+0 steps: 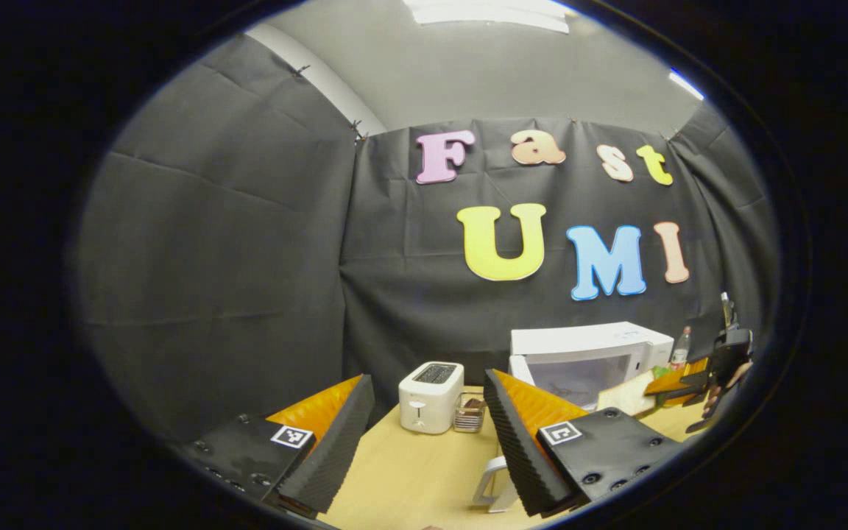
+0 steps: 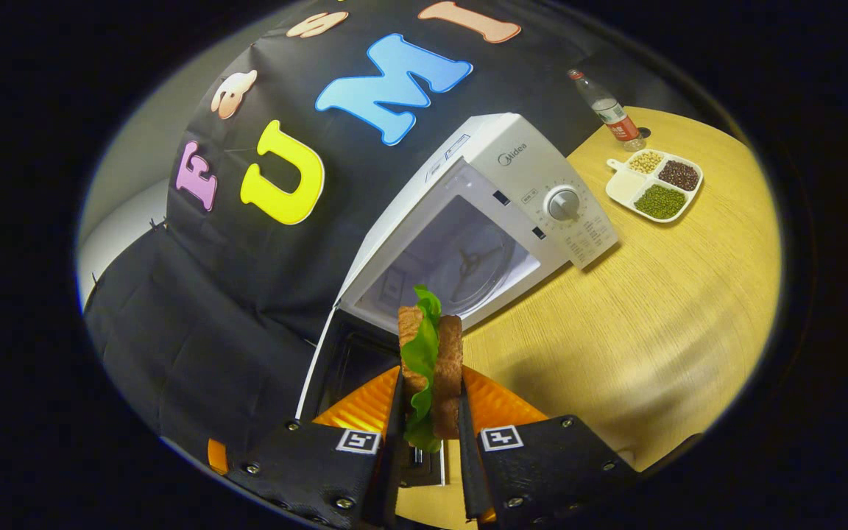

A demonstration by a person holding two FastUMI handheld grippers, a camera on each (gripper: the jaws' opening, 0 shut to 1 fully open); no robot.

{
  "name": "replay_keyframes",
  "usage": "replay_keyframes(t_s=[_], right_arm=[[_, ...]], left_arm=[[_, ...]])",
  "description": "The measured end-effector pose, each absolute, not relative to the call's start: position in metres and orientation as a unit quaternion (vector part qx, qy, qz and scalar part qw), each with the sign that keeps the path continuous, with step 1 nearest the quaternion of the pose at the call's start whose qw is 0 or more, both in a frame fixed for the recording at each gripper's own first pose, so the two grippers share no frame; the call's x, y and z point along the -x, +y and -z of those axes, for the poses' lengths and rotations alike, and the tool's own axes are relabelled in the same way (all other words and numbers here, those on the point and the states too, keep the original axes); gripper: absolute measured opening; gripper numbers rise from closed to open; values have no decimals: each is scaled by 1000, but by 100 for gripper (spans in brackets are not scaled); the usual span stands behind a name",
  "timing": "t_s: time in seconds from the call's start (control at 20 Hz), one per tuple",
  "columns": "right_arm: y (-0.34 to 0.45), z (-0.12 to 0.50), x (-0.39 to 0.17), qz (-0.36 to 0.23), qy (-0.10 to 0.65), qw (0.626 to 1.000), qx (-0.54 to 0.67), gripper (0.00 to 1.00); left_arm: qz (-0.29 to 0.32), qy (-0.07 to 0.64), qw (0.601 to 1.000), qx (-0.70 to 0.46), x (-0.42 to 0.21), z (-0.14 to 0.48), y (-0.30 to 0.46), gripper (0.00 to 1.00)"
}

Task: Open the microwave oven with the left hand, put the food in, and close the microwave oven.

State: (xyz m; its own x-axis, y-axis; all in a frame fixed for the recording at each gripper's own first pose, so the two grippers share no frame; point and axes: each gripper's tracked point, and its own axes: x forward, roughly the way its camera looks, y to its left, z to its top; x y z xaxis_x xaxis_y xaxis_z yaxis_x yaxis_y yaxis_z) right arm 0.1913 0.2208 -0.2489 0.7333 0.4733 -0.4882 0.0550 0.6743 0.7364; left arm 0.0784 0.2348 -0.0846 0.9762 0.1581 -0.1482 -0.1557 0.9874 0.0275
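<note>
With the microwave (image 2: 468,221) door already open, the right gripper (image 2: 430,412), jaws clamped on the sandwich (image 2: 430,361) just before the cavity, probably needed a level, straight push in, while the left gripper (image 1: 424,434) waited with jaws wide.

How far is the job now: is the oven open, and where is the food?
Done: the microwave oven door is open. In hand: the right gripper clamps the sandwich before the cavity, not yet inside. The left gripper is open, away from the oven. Left: place the food, close the door.
</note>
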Motion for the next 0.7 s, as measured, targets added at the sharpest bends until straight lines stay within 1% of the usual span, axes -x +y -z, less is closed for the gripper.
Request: replay_keyframes(t_s=[0.1,0.15,0.2,0.25,0.3,0.45,0.7], right_arm=[[228,253,-212,-116,329,854,-387,35],[231,258,-221,-113,325,856,-385,35],[233,263,-232,-108,322,858,-385,35],[235,265,-242,-106,317,860,-385,35],[238,268,-252,-103,311,863,-385,35],[245,276,-281,-93,289,874,-378,35],[260,300,-323,-82,275,878,-384,35]], left_arm=[[-77,80,994,-6,-84,90,242,98],[-77,81,994,-9,-88,92,247,96],[-77,82,994,-11,-91,95,252,98],[-76,84,993,-12,-93,97,255,96],[-76,86,993,-12,-97,99,258,98],[-81,93,992,-16,-103,106,271,98],[-92,112,989,-29,-110,121,293,97]])
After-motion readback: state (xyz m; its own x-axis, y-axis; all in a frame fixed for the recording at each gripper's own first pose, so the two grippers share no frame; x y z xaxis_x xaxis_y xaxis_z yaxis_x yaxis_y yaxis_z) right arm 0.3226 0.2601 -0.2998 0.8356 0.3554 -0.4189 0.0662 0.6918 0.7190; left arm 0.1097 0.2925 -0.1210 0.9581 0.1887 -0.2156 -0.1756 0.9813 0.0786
